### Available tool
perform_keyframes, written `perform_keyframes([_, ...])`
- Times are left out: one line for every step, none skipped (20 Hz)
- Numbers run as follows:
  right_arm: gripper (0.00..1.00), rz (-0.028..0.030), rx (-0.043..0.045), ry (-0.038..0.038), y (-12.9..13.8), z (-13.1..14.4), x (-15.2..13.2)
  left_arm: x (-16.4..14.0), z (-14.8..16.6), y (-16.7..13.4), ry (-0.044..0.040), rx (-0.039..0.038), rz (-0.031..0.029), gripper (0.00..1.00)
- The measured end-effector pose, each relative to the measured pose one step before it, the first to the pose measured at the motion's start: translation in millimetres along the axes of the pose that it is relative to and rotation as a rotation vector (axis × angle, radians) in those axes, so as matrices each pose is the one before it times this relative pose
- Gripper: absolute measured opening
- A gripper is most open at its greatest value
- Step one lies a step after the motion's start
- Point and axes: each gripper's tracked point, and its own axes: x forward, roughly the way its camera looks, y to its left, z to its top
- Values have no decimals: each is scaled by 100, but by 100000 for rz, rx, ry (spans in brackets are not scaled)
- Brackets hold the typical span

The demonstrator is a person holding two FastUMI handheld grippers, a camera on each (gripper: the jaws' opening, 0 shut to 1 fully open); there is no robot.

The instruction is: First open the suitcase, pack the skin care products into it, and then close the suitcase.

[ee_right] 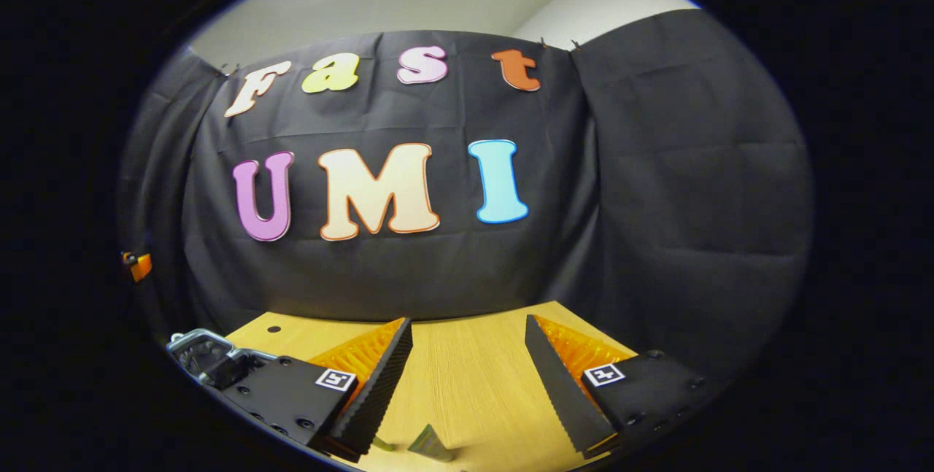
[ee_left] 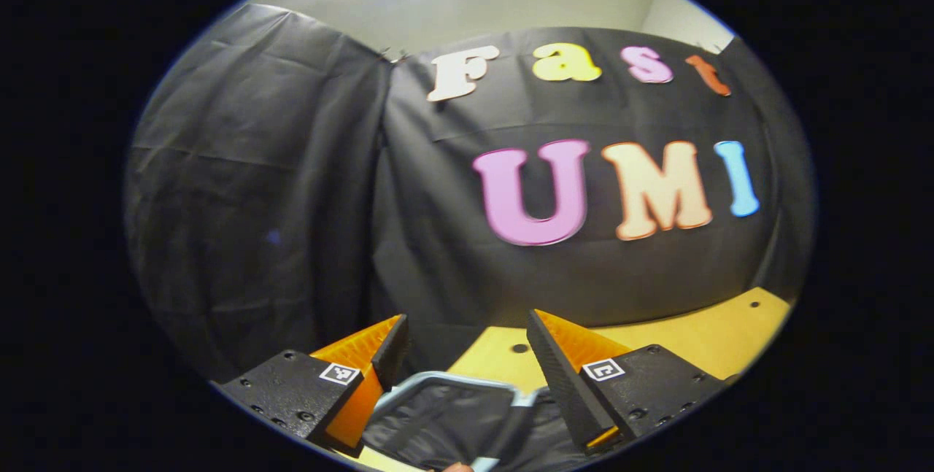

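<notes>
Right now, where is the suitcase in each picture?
Left gripper view: the suitcase lies at the bottom centre, lid open, between the hand-held gripper's fingers.
Right gripper view: a corner of the suitcase peeks in at the lower left.
Shared landmark: the wooden table under it.

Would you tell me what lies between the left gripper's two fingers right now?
In the left gripper view, the open suitcase, its pale rim and dark lining, lies below the gap of the left gripper, with the wooden table beyond.
</notes>
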Motion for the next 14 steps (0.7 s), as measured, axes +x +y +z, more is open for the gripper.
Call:
perform_keyframes([97,2718,921,-464,99,88,-300,-1638,26,-1103,-483,-1357,-4620,100])
perform_keyframes([97,2416,1635,182,-47,-33,-205,-1906,-553,-1261,-414,-224,-3484,100])
perform_keyframes([97,1888,1660,526,-54,-133,-211,-1345,-823,-776,301,235,-3176,100])
perform_keyframes([97,1632,1090,311,-151,-102,-288,-1173,-1186,-1589,966,349,-4151,95])
perform_keyframes([97,1147,344,183,-261,-113,-234,-991,-807,-1349,1624,31,-4692,100])
perform_keyframes([97,1014,73,291,-384,-138,-218,-1067,-912,-3162,2353,-242,-5070,95])
perform_keyframes([97,800,-335,657,-385,-220,-261,-789,-1249,-2342,2261,-322,-4594,95])
perform_keyframes([97,752,-629,797,-401,-210,-238,-156,-1461,-3029,3086,-462,-4642,95])
perform_keyframes([97,462,-948,1022,-381,-207,-185,-66,-1881,-2441,3905,-225,-4339,100])
perform_keyframes([97,113,-1062,908,-443,-231,-286,892,-1492,-2363,2998,316,-4369,100])
perform_keyframes([97,-117,-1106,268,-415,61,-287,699,-1646,-1895,2841,170,-3412,95])
perform_keyframes([97,-420,-1347,339,-502,-85,-199,509,-1939,-1811,3794,-26,-2861,95])
perform_keyframes([97,-601,-1460,627,-389,-179,-186,731,-1585,-1125,2987,-683,-2446,95])
perform_keyframes([97,-319,-1356,1080,-253,-298,-173,416,-1819,-792,2684,-1554,-1471,95])
